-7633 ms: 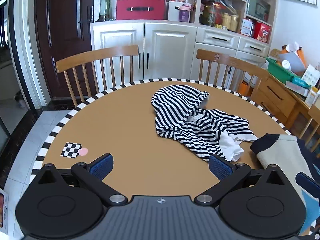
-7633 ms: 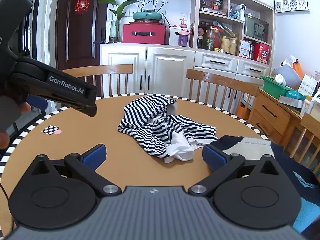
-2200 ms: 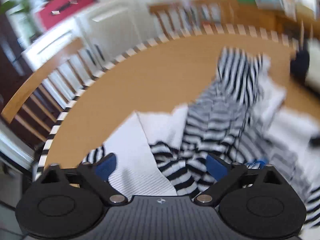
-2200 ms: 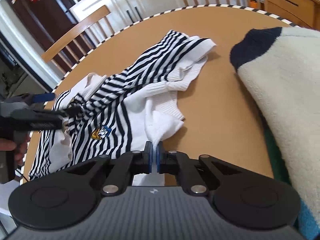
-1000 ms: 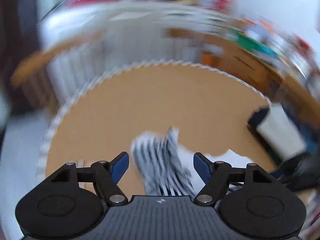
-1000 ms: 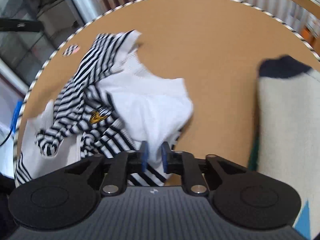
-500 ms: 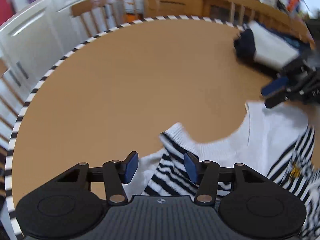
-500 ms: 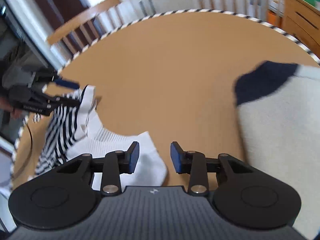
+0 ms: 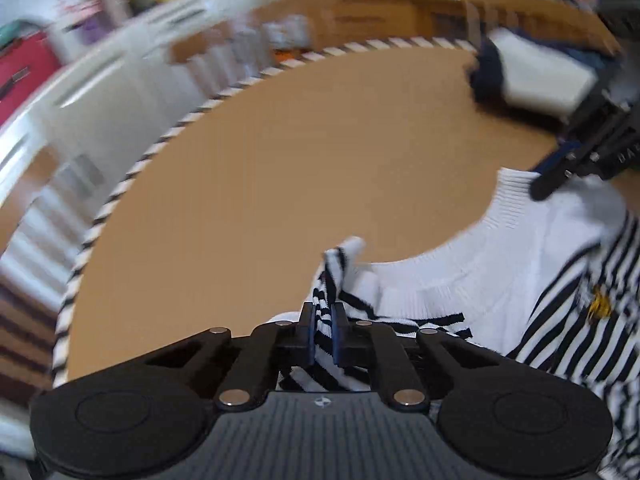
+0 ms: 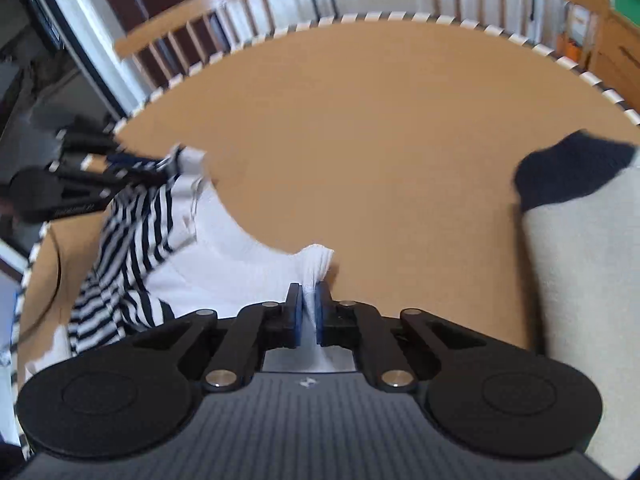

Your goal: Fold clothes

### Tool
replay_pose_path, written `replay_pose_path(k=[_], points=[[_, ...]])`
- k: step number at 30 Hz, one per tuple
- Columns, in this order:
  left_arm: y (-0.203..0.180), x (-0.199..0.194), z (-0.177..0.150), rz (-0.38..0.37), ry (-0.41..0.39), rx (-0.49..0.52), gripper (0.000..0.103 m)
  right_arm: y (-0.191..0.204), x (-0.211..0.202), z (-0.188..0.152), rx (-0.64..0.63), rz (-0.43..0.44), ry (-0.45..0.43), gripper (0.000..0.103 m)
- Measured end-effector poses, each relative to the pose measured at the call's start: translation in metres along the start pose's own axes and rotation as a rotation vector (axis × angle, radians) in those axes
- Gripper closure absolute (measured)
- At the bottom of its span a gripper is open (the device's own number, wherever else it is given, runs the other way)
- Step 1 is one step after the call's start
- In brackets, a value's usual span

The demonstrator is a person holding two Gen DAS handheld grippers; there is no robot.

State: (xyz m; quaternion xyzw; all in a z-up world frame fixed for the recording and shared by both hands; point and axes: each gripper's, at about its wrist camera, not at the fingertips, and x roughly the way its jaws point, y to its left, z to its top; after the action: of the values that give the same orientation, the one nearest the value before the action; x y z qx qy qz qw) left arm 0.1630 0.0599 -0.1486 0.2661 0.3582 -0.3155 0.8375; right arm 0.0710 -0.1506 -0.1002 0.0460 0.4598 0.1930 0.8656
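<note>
At the bottom centre of the left wrist view, the left gripper [image 9: 321,334] is seen clamped on a bunched striped edge of the black-and-white striped knit sweater with a white ribbed neckline [image 9: 520,280]; its jaws have just been closing, with cloth between them. In the right wrist view, the right gripper [image 10: 305,314] is likewise pinched on a white ribbed corner of the same garment, its jaws just closed on the fabric. The sweater is spread over the lower part of the round tan table with a black-and-white checked rim [image 10: 380,120], reaching towards the lower left of that view.

The knit is judged light, soft and limp, prone to sagging and stretching between the two holds, so the shoulder corners beside the neckline are thought the best places to be held. A small yellow embroidered emblem [image 9: 598,306] is seen at the right of the left view.

Further off, a cream and navy fleece garment [image 10: 580,240] lies at the right edge, near enough to be brushed when the sweater is laid out. Beyond the rim, wooden spindle-back chairs [image 10: 192,20] are seen along the top, clear of the work.
</note>
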Motion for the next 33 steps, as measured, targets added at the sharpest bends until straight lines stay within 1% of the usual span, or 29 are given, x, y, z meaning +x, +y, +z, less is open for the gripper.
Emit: replay_pose_path(k=[3,5,6,9,11,12,14,15,18,20,21,22,24,26,27,28,30,31,33], points=[[0.016,-0.045,-0.015,0.032,-0.063,-0.188,0.094,-0.001,-0.036,0.005,-0.008,0.004,-0.098,0.097],[0.018,-0.077,-0.026,0.071,-0.112,-0.264,0.095,0.001,-0.061,0.010,-0.014,0.015,-0.160,0.097],[0.017,-0.096,-0.031,0.091,-0.147,-0.294,0.095,0.001,-0.073,0.012,-0.017,0.031,-0.181,0.097],[0.011,-0.165,-0.033,0.142,-0.306,-0.392,0.096,0.001,-0.114,0.021,0.021,0.132,-0.257,0.097],[0.005,-0.208,-0.032,0.191,-0.411,-0.427,0.096,0.007,-0.149,0.028,-0.048,0.126,-0.334,0.097],[0.002,-0.225,-0.031,0.215,-0.445,-0.429,0.096,0.011,-0.167,0.031,-0.088,0.118,-0.374,0.097],[-0.001,-0.251,-0.028,0.253,-0.480,-0.442,0.096,0.016,-0.193,0.040,-0.155,0.110,-0.419,0.097],[-0.001,-0.260,-0.029,0.261,-0.495,-0.462,0.096,0.018,-0.203,0.044,-0.175,0.111,-0.430,0.097],[0.003,-0.277,-0.032,0.286,-0.513,-0.507,0.095,0.016,-0.225,0.053,-0.189,0.151,-0.434,0.097],[0.009,-0.267,-0.042,0.307,-0.471,-0.521,0.095,0.018,-0.209,0.056,-0.210,0.131,-0.407,0.097],[0.013,-0.256,-0.051,0.311,-0.437,-0.526,0.095,0.020,-0.199,0.058,-0.221,0.117,-0.393,0.097],[0.017,-0.241,-0.062,0.311,-0.389,-0.527,0.094,0.023,-0.176,0.057,-0.228,0.107,-0.354,0.097],[0.021,-0.204,-0.090,0.321,-0.262,-0.538,0.091,0.022,-0.129,0.049,-0.205,0.097,-0.252,0.097],[0.022,-0.172,-0.120,0.361,-0.086,-0.562,0.091,0.018,-0.087,0.034,-0.166,0.063,-0.152,0.097],[0.022,-0.162,-0.136,0.386,-0.003,-0.586,0.091,0.017,-0.073,0.024,-0.160,0.042,-0.114,0.097],[0.022,-0.163,-0.150,0.407,0.046,-0.628,0.091,0.017,-0.067,0.014,-0.156,0.040,-0.092,0.097],[0.020,-0.178,-0.176,0.435,0.083,-0.714,0.091,0.018,-0.061,-0.006,-0.145,0.050,-0.059,0.097],[0.020,-0.187,-0.180,0.432,0.076,-0.729,0.089,0.019,-0.061,-0.014,-0.139,0.056,-0.046,0.097],[0.024,-0.200,-0.175,0.412,0.040,-0.726,0.080,0.021,-0.064,-0.025,-0.132,0.069,-0.029,0.097]])
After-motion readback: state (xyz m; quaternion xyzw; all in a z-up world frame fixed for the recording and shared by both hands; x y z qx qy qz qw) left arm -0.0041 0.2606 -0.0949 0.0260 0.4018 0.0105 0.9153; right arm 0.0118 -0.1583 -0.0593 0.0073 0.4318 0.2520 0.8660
